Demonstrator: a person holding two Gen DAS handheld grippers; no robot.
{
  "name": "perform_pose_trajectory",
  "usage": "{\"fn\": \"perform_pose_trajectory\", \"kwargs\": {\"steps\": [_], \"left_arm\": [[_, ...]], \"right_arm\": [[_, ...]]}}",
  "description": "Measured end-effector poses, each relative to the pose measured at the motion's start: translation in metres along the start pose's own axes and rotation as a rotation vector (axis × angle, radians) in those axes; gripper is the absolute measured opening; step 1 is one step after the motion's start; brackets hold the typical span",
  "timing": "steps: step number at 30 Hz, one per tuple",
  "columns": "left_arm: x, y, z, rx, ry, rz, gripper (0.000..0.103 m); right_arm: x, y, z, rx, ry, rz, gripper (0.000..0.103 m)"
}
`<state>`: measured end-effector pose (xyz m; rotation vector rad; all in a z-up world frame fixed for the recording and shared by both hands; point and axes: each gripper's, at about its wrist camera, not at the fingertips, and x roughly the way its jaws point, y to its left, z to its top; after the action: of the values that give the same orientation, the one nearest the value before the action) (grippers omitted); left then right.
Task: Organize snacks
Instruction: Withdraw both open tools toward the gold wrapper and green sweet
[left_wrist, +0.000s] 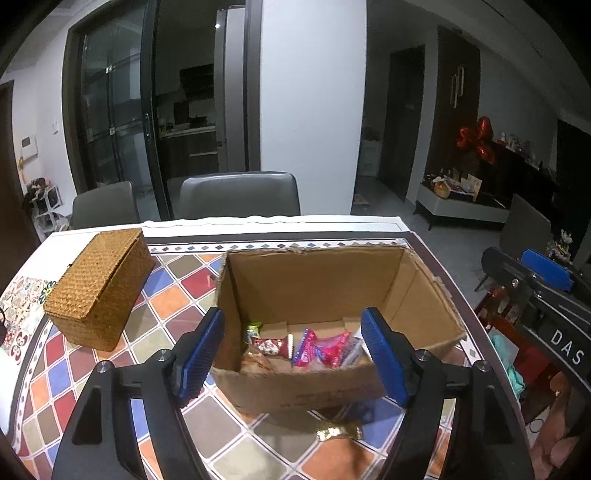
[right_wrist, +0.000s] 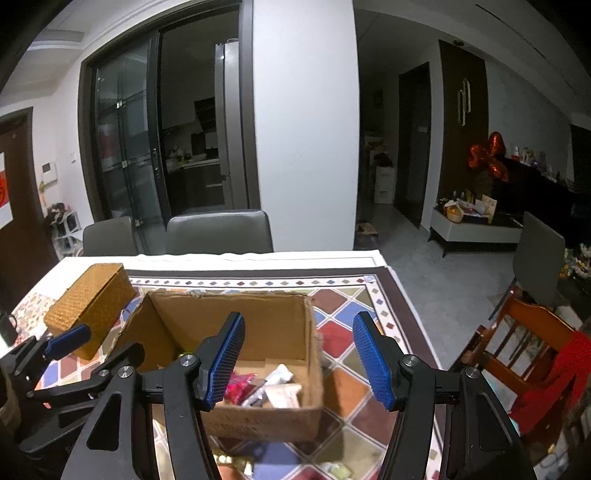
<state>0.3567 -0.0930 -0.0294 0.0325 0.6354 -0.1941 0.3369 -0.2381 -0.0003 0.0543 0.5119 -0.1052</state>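
An open cardboard box (left_wrist: 317, 280) stands on the patterned tablecloth and holds several wrapped snacks (left_wrist: 317, 347), red, pink and white. It also shows in the right wrist view (right_wrist: 273, 332) with snacks (right_wrist: 266, 387) inside. My left gripper (left_wrist: 293, 360) is open and empty, hovering over the box's near wall. My right gripper (right_wrist: 299, 363) is open and empty above the box's right side. A gold-wrapped candy (left_wrist: 338, 432) lies on the table in front of the box. More wrapped snacks (right_wrist: 236, 461) lie blurred on the table near the right gripper.
A closed woven wicker box (left_wrist: 99, 288) sits on the table to the left; it also shows in the right wrist view (right_wrist: 92, 299). Two grey chairs (left_wrist: 240, 195) stand behind the table. A wooden chair (right_wrist: 524, 350) with red cloth stands to the right.
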Motion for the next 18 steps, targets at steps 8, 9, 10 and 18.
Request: {"fn": "perform_pose_trajectory", "kwargs": {"steps": [8, 9, 10, 18], "left_arm": [[-0.013, -0.021, -0.010, 0.022, -0.002, -0.017, 0.078], [-0.014, -0.023, -0.011, 0.023, -0.003, -0.016, 0.080], [-0.016, -0.025, -0.012, 0.025, -0.005, -0.014, 0.082], [-0.021, -0.035, -0.024, 0.033, 0.003, -0.010, 0.086]], "right_arm": [[-0.020, -0.023, -0.010, 0.017, 0.000, -0.035, 0.062], [-0.023, -0.025, -0.012, 0.020, 0.000, -0.040, 0.064], [-0.024, -0.026, -0.013, 0.022, -0.002, -0.043, 0.068], [-0.032, -0.040, -0.027, 0.033, 0.002, -0.072, 0.075]]}}
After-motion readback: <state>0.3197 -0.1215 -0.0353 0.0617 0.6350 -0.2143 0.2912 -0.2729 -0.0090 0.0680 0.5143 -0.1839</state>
